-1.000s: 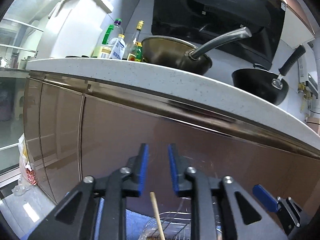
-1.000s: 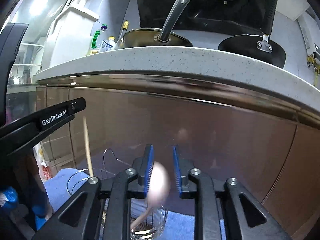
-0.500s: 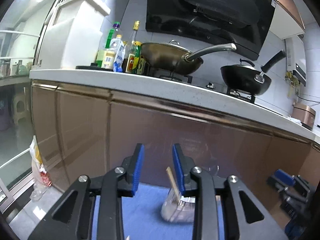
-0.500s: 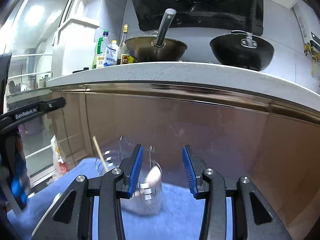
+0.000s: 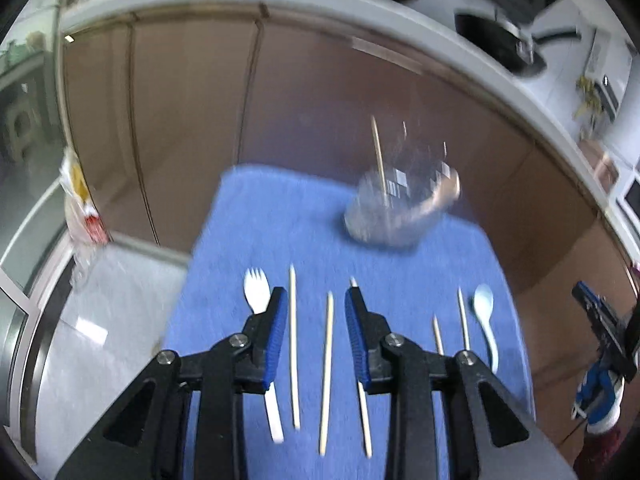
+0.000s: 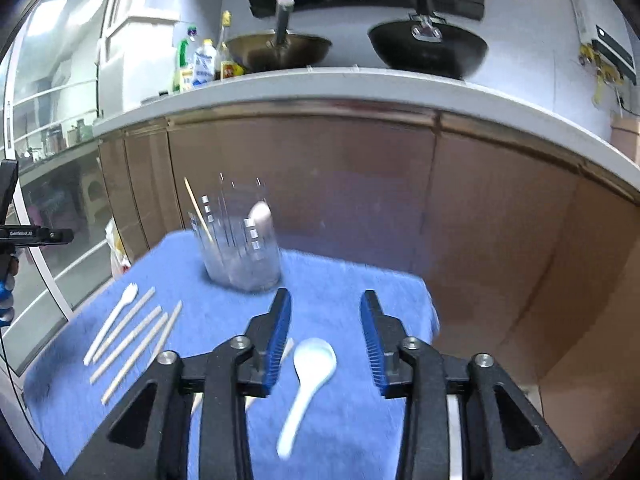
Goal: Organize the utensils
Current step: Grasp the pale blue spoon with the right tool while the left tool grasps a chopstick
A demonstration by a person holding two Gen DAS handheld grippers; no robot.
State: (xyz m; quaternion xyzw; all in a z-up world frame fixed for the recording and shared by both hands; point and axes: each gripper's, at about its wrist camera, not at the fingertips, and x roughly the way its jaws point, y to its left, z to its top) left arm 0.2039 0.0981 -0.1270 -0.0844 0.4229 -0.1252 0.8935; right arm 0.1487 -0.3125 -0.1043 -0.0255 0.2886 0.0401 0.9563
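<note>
A wire utensil holder (image 5: 394, 208) (image 6: 240, 246) stands at the far side of a blue towel (image 5: 280, 232) (image 6: 352, 292); one chopstick and a pinkish spoon lean in it. Several wooden chopsticks (image 5: 327, 368) (image 6: 134, 340) and a white spork (image 5: 258, 312) (image 6: 114, 318) lie in a row on the towel. A pale blue soup spoon (image 5: 486, 320) (image 6: 308, 380) lies on the right. My left gripper (image 5: 316, 332) is open and empty above the chopsticks. My right gripper (image 6: 326, 340) is open and empty just above the soup spoon.
Brown cabinet doors (image 6: 360, 200) rise close behind the towel under a white countertop (image 6: 360, 88) with a wok (image 6: 280, 46), a black pan (image 6: 428, 46) and bottles (image 6: 200, 64). A plastic bag (image 5: 80, 204) sits on the floor at the left.
Both grippers have tilted down from the cabinets to the towel. The row of utensils has come into view. The right jaws have spread wider.
</note>
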